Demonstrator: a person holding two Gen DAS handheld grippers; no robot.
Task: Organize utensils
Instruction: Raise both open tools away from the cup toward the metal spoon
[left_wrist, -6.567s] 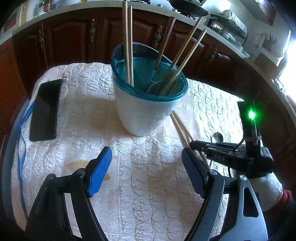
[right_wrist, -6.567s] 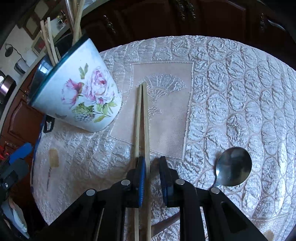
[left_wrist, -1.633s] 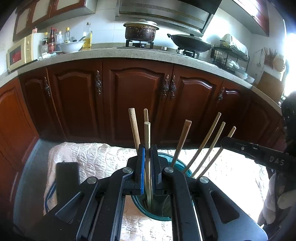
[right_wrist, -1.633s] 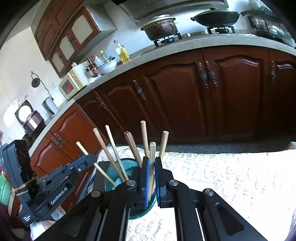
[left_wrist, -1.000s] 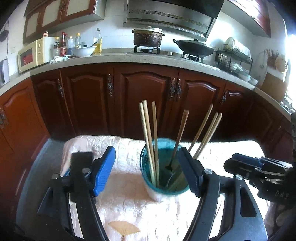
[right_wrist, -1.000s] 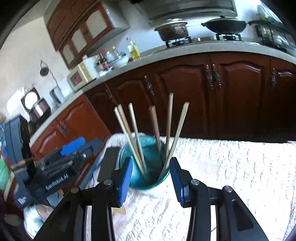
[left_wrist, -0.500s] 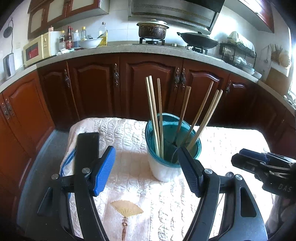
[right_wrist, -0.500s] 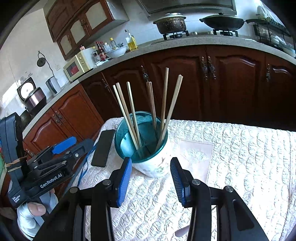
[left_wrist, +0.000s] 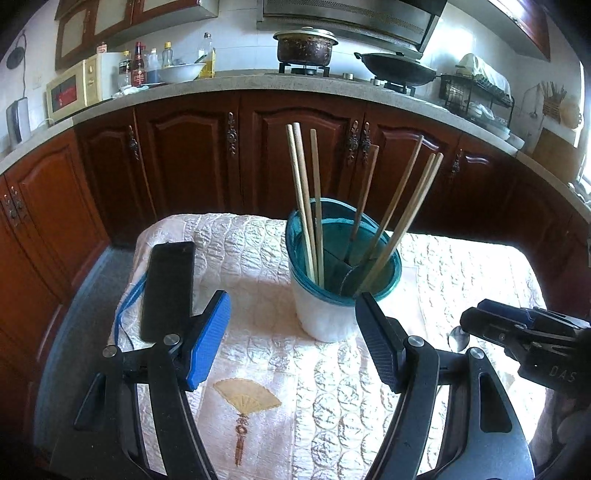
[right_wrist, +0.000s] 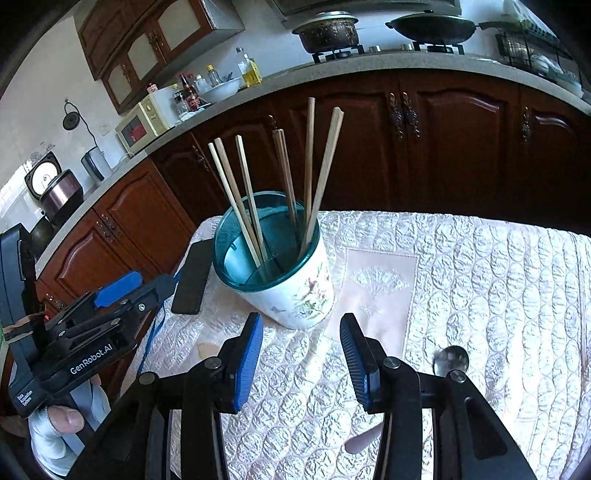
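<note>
A white floral cup with a teal rim (left_wrist: 325, 314) (right_wrist: 295, 291) stands on the quilted cloth, holding several wooden chopsticks (left_wrist: 304, 206) (right_wrist: 321, 177). My left gripper (left_wrist: 291, 339) is open and empty, hanging over the cloth just in front of the cup. My right gripper (right_wrist: 301, 347) is also open and empty, near the cup's base. A metal spoon (right_wrist: 450, 359) lies on the cloth to the right of the right gripper; in the left wrist view only its bowl (left_wrist: 456, 338) peeks out beside the other gripper's body.
A black phone (left_wrist: 168, 288) (right_wrist: 192, 277) lies left of the cup beside a blue cord (left_wrist: 127, 302). The table (left_wrist: 258, 369) stands before dark wooden cabinets (left_wrist: 192, 155). A gloved hand (right_wrist: 62, 424) holds the left gripper.
Both grippers let go of the chopsticks into the cup, opened and drew back. Over the last second both sank lower, and the cup now sits farther up in each view.
</note>
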